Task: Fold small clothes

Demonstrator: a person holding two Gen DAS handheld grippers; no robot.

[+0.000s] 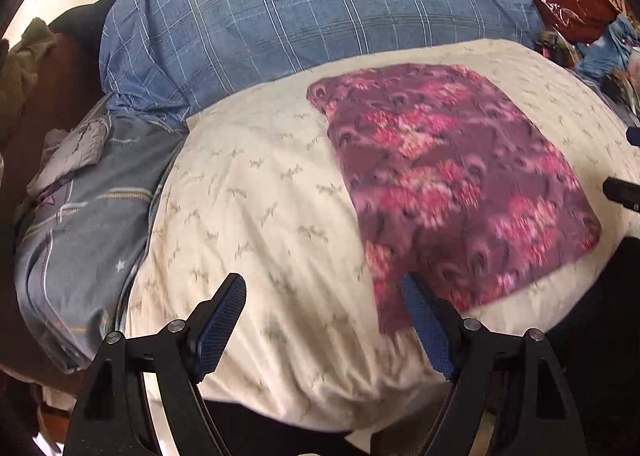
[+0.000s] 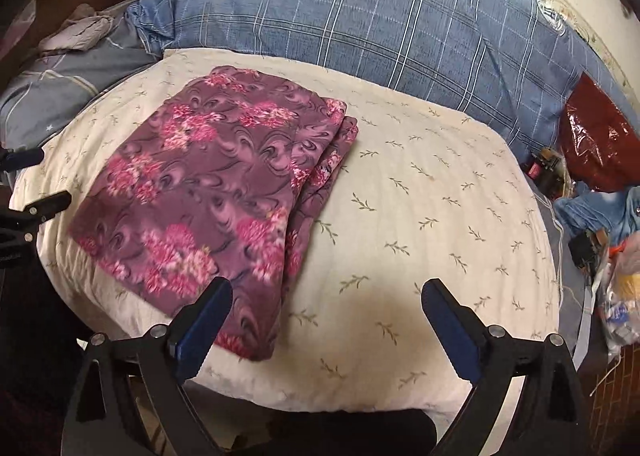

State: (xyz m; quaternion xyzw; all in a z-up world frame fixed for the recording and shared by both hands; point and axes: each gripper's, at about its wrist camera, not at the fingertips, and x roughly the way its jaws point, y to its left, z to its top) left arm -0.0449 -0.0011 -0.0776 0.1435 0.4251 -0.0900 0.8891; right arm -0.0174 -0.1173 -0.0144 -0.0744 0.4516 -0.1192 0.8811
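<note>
A purple garment with pink flowers (image 1: 452, 184) lies folded in a flat rectangle on a cream cushion (image 1: 264, 216). In the right wrist view the garment (image 2: 216, 200) shows stacked layers along its right edge. My left gripper (image 1: 324, 296) is open and empty, just above the cushion at the garment's near left corner. My right gripper (image 2: 326, 300) is open and empty, above the cushion by the garment's near right corner. The right gripper's fingertips (image 1: 620, 192) show at the left wrist view's right edge. The left gripper's fingertips (image 2: 44, 204) show at the right wrist view's left edge.
A large blue plaid duvet (image 2: 380, 32) is piled behind the cushion. A grey-blue sheet with crumpled cloth (image 1: 80, 192) lies to the left. A red plastic bag (image 2: 600, 140), blue cloth and clutter (image 2: 612, 256) sit to the right.
</note>
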